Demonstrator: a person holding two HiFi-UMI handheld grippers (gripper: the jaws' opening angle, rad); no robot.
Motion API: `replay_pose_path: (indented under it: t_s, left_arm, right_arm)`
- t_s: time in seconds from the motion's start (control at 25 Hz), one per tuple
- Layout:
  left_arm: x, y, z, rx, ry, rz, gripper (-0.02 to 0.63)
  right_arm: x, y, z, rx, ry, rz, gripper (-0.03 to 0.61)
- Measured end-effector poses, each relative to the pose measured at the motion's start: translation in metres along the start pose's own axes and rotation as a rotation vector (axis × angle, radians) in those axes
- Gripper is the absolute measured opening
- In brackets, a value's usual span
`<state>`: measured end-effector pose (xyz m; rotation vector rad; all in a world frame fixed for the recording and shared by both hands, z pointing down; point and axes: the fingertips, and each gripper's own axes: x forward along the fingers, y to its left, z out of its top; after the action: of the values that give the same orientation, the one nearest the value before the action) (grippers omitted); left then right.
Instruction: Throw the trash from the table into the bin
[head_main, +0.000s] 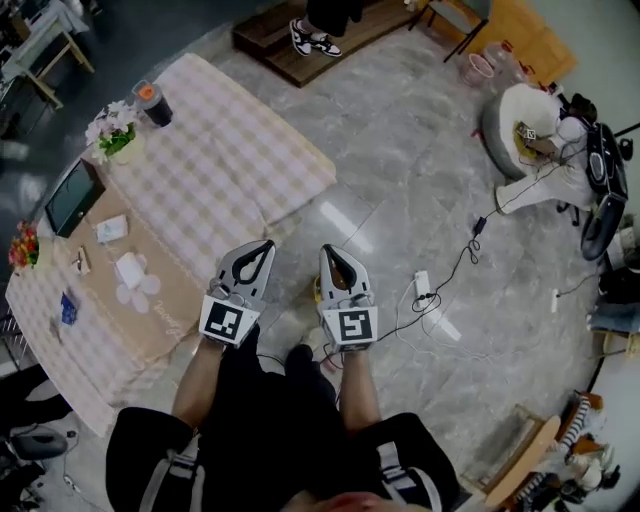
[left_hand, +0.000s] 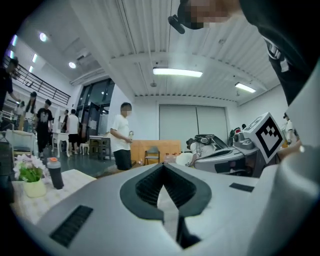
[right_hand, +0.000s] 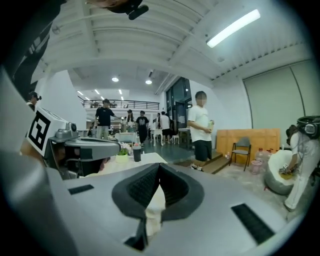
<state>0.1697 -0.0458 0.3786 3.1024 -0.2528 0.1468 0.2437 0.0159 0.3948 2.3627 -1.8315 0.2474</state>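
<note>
In the head view my left gripper (head_main: 262, 246) and right gripper (head_main: 331, 251) are held side by side over the grey floor, just off the corner of the checked-cloth table (head_main: 240, 160). The left gripper view shows the left gripper (left_hand: 162, 165) shut on a thin white scrap (left_hand: 167, 210) between its dark pads. The right gripper (right_hand: 159, 165) is likewise shut on a cream-white tissue (right_hand: 156, 202). More white tissue (head_main: 130, 272) and a white packet (head_main: 112, 229) lie on the table. A small pink basket (head_main: 480, 67) stands far off at the upper right.
On the table stand a flower pot (head_main: 115, 135), a dark cup with an orange lid (head_main: 152, 102) and a black screen (head_main: 72, 197). Cables and a power strip (head_main: 422, 285) lie on the floor at right. A person (right_hand: 201, 131) stands by a wooden platform.
</note>
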Motion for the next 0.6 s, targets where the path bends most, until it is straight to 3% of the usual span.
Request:
replay_pose_path:
  t_s: [0.6]
  left_arm:
    - [-0.147,0.195,-0.014,-0.036,0.014,0.502,0.003]
  right_arm:
    - [0.162,0.201,0.029,-0.085,-0.002,0.494,0.006]
